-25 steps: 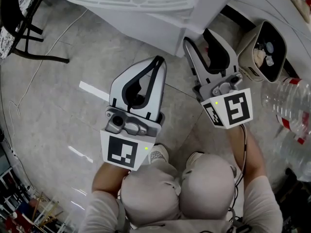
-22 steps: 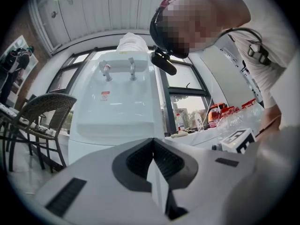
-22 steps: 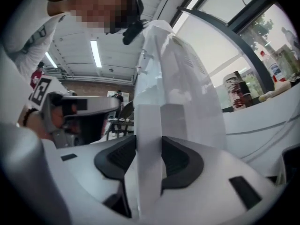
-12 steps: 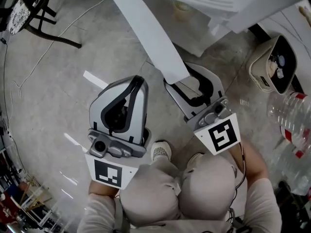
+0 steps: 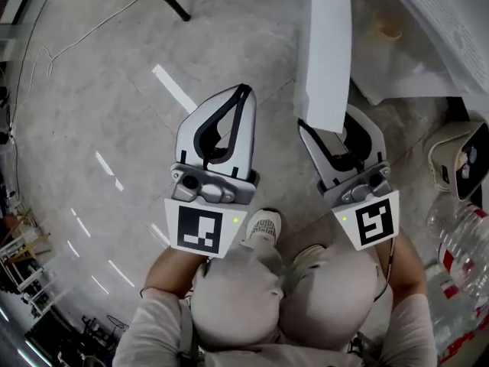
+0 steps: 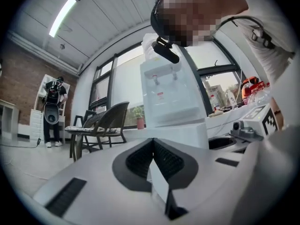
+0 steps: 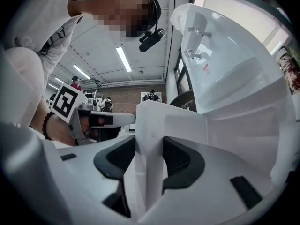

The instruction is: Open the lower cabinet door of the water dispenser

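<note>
And the lower cabinet door (image 5: 327,44) is swung well out from the water dispenser (image 5: 435,21), its free edge clamped by the right gripper (image 5: 332,121) (jaws just eased a shade wider, the door edge between them) so it can be drawn open. The left gripper (image 5: 244,90) is carried pinched closed and empty, well clear of the swing.
</note>
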A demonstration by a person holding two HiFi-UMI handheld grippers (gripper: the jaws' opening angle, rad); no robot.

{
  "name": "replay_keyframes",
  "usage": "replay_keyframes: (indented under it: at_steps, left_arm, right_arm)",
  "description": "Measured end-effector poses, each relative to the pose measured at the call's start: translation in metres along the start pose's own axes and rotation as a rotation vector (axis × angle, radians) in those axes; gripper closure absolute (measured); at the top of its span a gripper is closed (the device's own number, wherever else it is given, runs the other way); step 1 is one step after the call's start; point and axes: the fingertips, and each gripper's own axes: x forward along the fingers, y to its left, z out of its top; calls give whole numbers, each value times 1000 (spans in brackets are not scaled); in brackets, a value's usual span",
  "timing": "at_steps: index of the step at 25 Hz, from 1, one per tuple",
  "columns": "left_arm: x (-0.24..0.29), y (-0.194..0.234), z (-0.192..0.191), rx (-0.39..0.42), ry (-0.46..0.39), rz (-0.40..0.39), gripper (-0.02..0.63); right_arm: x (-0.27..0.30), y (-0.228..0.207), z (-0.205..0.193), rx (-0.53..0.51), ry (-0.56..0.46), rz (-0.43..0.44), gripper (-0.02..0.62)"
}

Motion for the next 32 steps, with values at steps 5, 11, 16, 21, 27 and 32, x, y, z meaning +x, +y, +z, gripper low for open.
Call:
replay_keyframes:
  at_steps: [5,11,16,21,27,32]
  left_arm:
    - [-11,31,-13,-17,18,72,603]
    - [-26,56,-19,-30,9,127,603]
    - [-40,71,-22,-34,2,166,603]
    - [-51,83,-26,-38,0,191,603]
    - [-56,85,-28,-37,9,201,603]
    - [-44,80,-26,-25,16,191,603]
  right_arm:
    - [34,21,1,27,-11,76,416]
    - [71,38,0,36,-20,128,436]
    - [92,46,-1,30,-16,157,439]
    - [111,52,-4,19,-5,167,437]
    - [134,58,-4,18,-1,184,436]
    - [151,58,-4,22,-12,175,437]
